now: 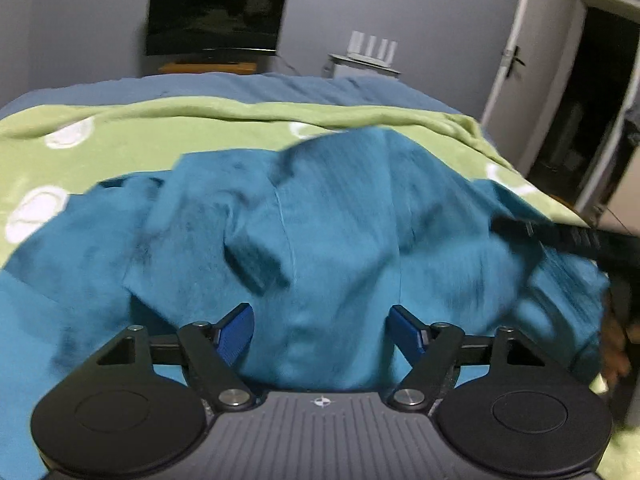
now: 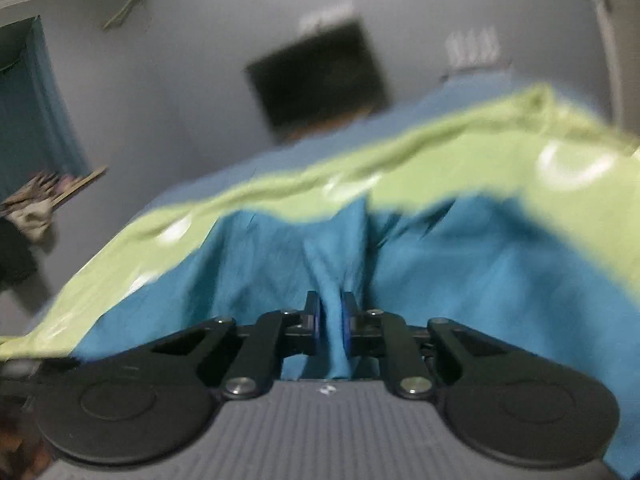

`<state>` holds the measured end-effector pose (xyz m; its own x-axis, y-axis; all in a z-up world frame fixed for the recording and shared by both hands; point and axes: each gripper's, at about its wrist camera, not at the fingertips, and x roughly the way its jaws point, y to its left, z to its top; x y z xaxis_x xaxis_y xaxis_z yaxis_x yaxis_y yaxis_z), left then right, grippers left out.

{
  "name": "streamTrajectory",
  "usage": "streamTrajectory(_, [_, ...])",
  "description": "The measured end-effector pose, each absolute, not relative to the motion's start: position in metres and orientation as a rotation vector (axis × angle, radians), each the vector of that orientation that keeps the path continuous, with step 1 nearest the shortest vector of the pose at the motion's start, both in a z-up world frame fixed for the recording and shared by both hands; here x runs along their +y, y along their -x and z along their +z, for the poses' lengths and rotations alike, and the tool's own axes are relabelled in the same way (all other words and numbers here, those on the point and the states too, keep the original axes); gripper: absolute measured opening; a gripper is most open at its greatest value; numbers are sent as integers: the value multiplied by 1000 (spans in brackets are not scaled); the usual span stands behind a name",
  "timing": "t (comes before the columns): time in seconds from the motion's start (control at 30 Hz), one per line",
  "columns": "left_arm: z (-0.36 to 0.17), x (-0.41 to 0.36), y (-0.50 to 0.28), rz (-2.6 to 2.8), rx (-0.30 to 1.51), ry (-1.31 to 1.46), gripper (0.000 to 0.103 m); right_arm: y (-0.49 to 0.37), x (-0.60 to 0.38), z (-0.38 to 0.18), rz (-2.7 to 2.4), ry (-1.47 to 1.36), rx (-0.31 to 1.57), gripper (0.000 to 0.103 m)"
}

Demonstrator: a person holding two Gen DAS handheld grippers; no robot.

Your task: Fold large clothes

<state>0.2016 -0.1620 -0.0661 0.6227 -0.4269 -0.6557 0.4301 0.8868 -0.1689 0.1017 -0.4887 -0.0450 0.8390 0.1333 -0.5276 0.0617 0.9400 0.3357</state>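
Right tongs are pinching a ridge of the teal garment lying rumpled on the green blanket on the bed. Left tongs are standing spread, gripping nothing. The thin pinch is risking slipping, or dragging the cloth into a bunch.

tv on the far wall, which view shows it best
The left wrist view: the tv is sharp and upright above the bed. The right wrist view shows the same tv only as a tilted, blurred dark rectangle.

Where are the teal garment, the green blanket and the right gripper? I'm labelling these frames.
teal garment (image 1: 340,220): left wrist view, its rumpled middle.
green blanket (image 1: 180,132): left wrist view, bare stretch behind the garment.
right gripper (image 2: 331,322): right wrist view, between fingertips pinching a teal fold.
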Motion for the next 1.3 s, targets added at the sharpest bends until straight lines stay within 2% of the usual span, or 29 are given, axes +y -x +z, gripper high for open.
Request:
streamTrajectory(0.1, [-76,-183,-193,-502,764,-130,85,-111,-493,-56,-40,-289,662,12])
streamTrajectory(0.17, [-82,-191,-189,-502,759,-204,84,-110,-492,-64,-56,-279,691,23])
streamTrajectory(0.2, [-79,-190,-187,-504,743,-204,84,-107,-490,-61,-74,-270,667,36])
streamTrajectory(0.23, [-74,-188,-186,-509,715,-181,84,-102,-488,-56,-97,-259,630,38])
streamTrajectory(0.37, [-53,-171,-188,-479,589,-59,89,-91,-475,-37,-42,-235,462,38])
streamTrajectory(0.47, [-57,-171,-208,-435,630,-29,91,-98,-454,-36,44,-175,436,38])
streamTrajectory(0.53, [-72,-175,-225,-426,712,-34,91,-108,-439,-44,78,-105,475,38])
streamTrajectory(0.67, [-106,-183,-239,-408,797,-64,91,-132,-416,-84,79,52,695,37])
streamTrajectory(0.73, [-118,-187,-239,-404,802,-104,91,-134,-410,-97,81,126,703,37])
streamTrajectory(0.87, [-114,-184,-240,-421,772,-90,88,-134,-420,-83,81,52,643,38])
streamTrajectory(1.0, [-88,-147,-242,-431,720,-26,91,-124,-456,-52,14,-59,508,41])
streamTrajectory(1.07, [-72,-124,-253,-428,690,-25,94,-124,-478,-37,-53,-82,471,46])
streamTrajectory(1.1, [-65,-111,-259,-414,676,-28,94,-126,-492,-33,-96,-92,464,49])
streamTrajectory(1.3, [-54,-41,-314,-239,678,65,95,-128,-562,-47,-278,-200,552,49])
